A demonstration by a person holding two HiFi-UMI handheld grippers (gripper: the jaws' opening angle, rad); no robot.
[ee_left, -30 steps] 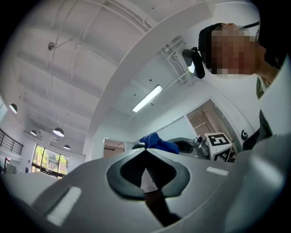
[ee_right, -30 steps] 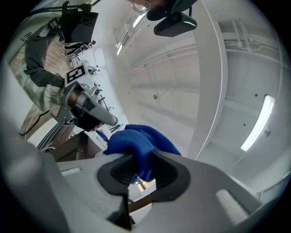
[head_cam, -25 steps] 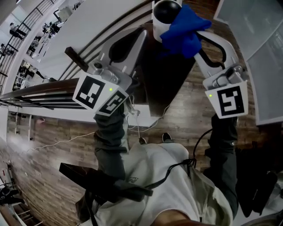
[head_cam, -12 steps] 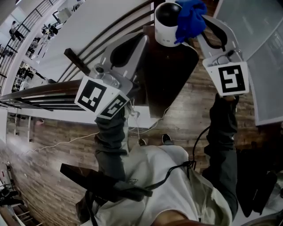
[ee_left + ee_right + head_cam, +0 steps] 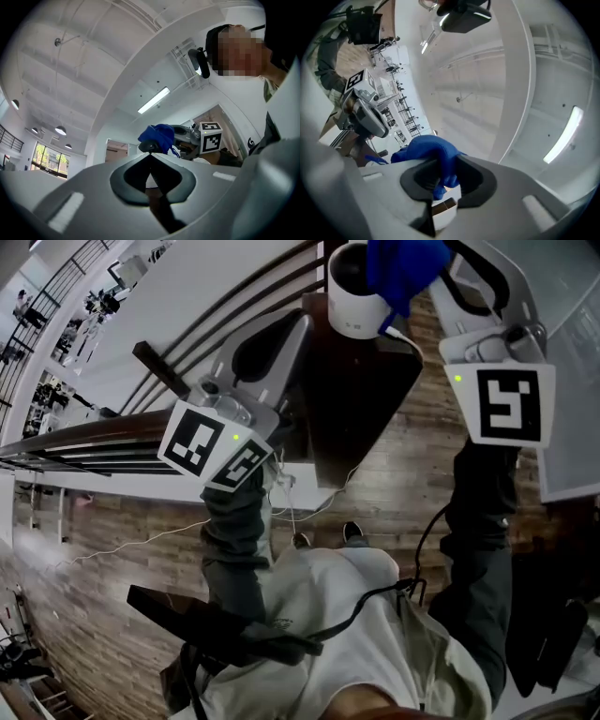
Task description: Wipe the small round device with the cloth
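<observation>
The small round device [image 5: 352,292], a white cylinder with a black domed top, stands on a dark brown board [image 5: 361,399] at the top of the head view. My right gripper [image 5: 427,259] is shut on a bunched blue cloth [image 5: 403,268], which lies against the device's upper right side and hides part of its top. In the right gripper view the cloth [image 5: 429,150] fills the space between the jaws. My left gripper [image 5: 302,322] is shut with nothing visible in it, its tip beside the board's left edge. In the left gripper view the cloth [image 5: 157,136] covers the device's dome [image 5: 150,147].
A white ledge with dark rails [image 5: 187,324] runs to the left of the board. Glass panels [image 5: 562,306] stand at the right. Far below lie a wooden floor [image 5: 122,521] and a thin cable [image 5: 323,504]. The person's feet and pale shirt fill the lower middle.
My right gripper has risen with the cloth, from the device's front side up over its top and right. The left gripper has stayed where it was.
</observation>
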